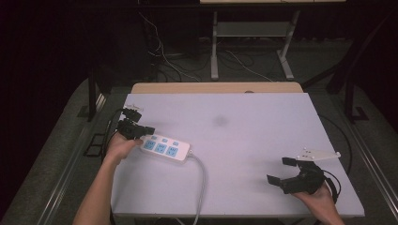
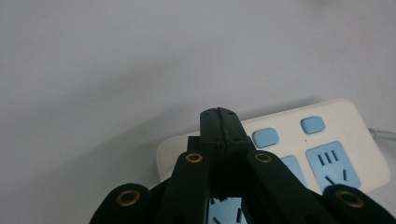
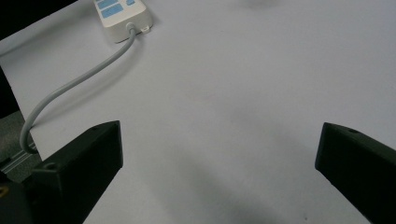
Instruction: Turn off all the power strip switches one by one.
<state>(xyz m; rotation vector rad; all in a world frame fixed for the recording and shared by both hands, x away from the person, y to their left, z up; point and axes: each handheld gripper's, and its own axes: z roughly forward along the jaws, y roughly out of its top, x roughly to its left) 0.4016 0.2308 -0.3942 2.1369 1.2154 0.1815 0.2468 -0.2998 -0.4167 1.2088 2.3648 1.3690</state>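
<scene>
White and pale blue, the power strip lies near the table's left edge, its grey cord running off the near edge. My left hand-held gripper has its jaws pressed together, empty, poised over the strip's end; I judge a hard press there could skid it toward the left edge. My right hand-held gripper sits wide apart near the near right corner. Between them the table offers broad open room.
</scene>
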